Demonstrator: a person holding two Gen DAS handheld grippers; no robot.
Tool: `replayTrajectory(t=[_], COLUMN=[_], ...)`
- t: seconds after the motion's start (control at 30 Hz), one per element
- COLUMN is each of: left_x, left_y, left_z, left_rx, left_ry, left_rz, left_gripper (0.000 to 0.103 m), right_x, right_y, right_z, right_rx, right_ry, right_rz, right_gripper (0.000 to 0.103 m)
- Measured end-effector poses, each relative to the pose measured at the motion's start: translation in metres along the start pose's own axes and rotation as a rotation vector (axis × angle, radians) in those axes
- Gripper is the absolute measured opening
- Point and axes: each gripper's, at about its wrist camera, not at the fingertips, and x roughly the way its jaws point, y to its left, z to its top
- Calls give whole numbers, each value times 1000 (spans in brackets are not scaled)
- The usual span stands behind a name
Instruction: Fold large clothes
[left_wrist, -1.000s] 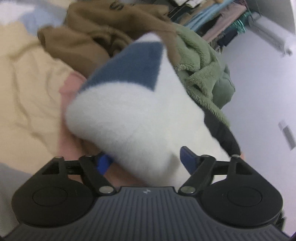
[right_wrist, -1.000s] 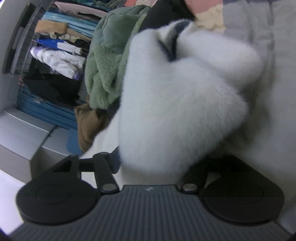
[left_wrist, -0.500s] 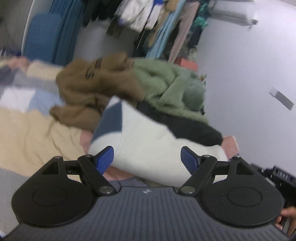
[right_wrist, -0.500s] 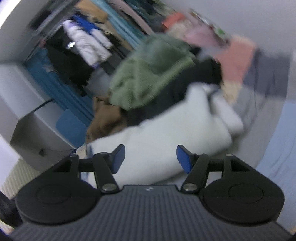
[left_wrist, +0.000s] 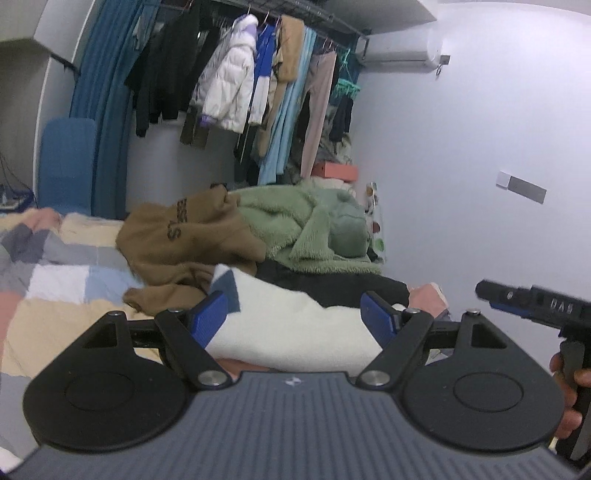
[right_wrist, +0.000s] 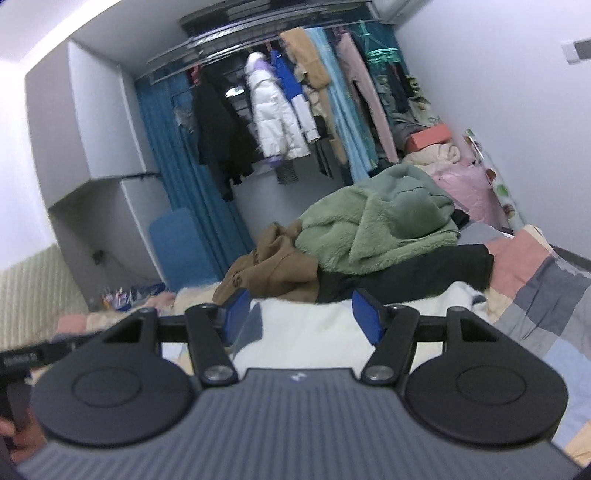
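A folded white fleece garment with a blue patch (left_wrist: 288, 321) lies on the patchwork bed; it also shows in the right wrist view (right_wrist: 306, 328). My left gripper (left_wrist: 293, 314) is open and empty, raised back from the garment. My right gripper (right_wrist: 301, 314) is open and empty, also raised back from it. The right gripper shows at the right edge of the left wrist view (left_wrist: 532, 302). Behind the white garment lie a black garment (right_wrist: 406, 273), a brown hoodie (left_wrist: 184, 240) and a green fleece (left_wrist: 310, 229).
The patchwork bedspread (left_wrist: 55, 280) stretches left. A clothes rail with hanging coats (left_wrist: 236, 85) stands behind the bed, with a blue curtain (right_wrist: 177, 177) beside it. A white wall (left_wrist: 461, 166) is on the right. An orange box (right_wrist: 430, 136) sits on bedding.
Both grippers let go of the white garment and pulled up and back from it. The garment now lies folded on the bed in front of the pile.
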Motion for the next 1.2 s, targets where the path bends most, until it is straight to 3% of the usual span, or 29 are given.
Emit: replayTrajectory(t=[0.37, 0.63, 1.07, 1.2], left_x=[-42, -40, -31, -28], left_y=[6, 25, 20, 20], left_z=[-16, -49, -55, -54], left_rx=[30, 24, 54, 56], left_ry=[-21, 26, 34, 39], left_rz=[23, 57, 81, 81], left_gripper=[83, 83, 83, 95], right_x=[-22, -23, -23, -21], right_y=[47, 58, 56, 52], right_z=[-33, -60, -81, -81], right_rx=[-90, -121, -133, -126], right_ry=[-10, 33, 80, 85], right_rz=[-57, -110, -158, -179], right_gripper=[65, 65, 65, 65])
